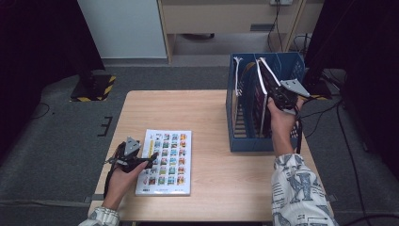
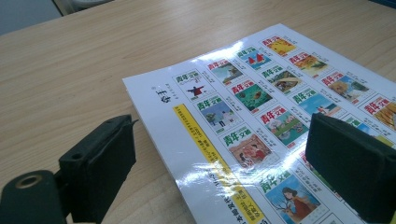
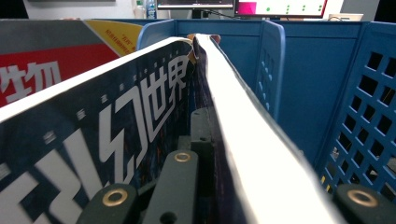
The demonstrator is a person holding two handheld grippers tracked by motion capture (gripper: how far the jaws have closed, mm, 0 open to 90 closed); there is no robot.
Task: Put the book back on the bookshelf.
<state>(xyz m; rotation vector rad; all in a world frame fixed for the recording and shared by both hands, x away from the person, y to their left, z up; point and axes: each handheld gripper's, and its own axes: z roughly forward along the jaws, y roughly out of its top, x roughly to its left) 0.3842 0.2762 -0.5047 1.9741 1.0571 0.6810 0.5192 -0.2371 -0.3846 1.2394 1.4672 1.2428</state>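
Nearest, the left gripper [image 1: 149,161] rested with jaws apart over the left edge of the flat magazine [image 1: 165,162], long axis running away from the person. Farther off, the right gripper [image 1: 272,88] stood clamped on an upright magazine [image 1: 261,75] inside the blue file box [image 1: 249,141].
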